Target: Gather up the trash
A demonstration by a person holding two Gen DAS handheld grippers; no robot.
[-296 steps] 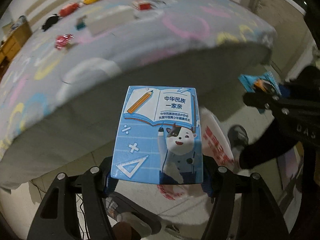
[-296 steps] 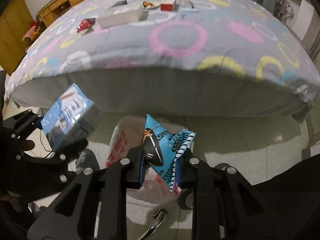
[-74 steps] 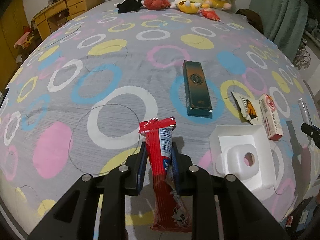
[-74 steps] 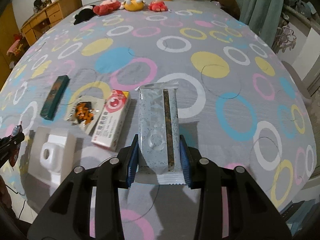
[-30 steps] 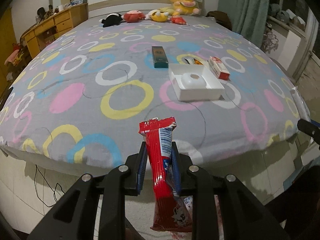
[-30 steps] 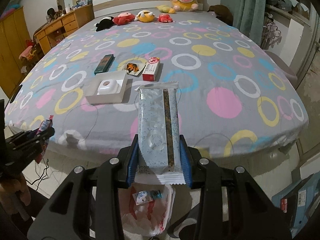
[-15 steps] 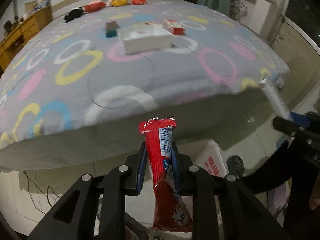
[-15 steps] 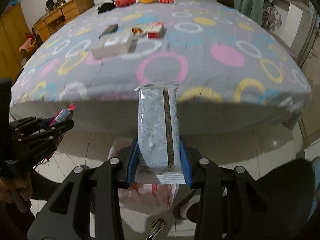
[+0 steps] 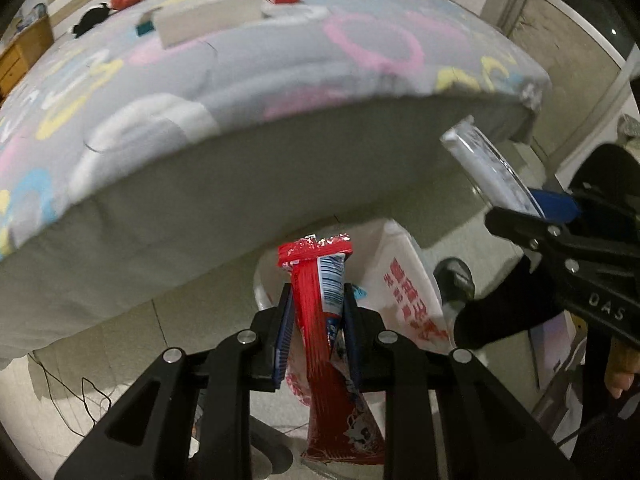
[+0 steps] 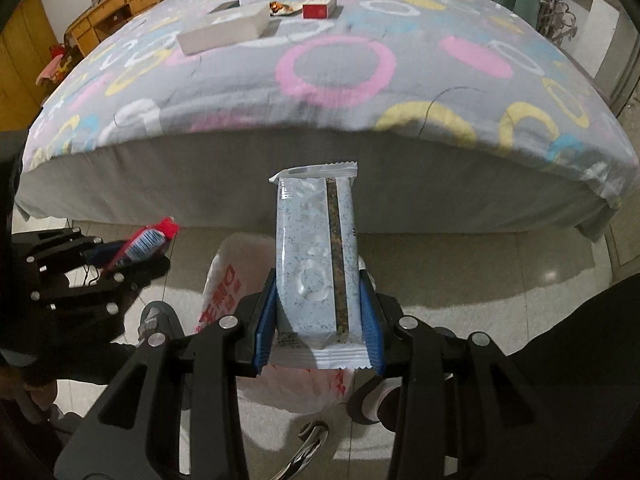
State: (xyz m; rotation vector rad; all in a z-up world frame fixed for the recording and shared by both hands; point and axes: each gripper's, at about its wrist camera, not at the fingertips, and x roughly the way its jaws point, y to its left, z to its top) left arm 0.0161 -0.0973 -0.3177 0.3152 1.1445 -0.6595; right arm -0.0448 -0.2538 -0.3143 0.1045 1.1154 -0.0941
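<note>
Carried off the bed, the left gripper pinching a red wrapper and the right gripper clamping a speckled packet now hover above what looks like the trash bag, ready to drop.

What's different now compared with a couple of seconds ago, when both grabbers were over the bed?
Both grippers have come off the bed and down toward the white plastic bag on the floor. The left gripper still clamps the red wrapper; the right gripper still clamps the pale speckled wrapper. Nothing was let go. The white box and red carton stay on the bed.
</note>
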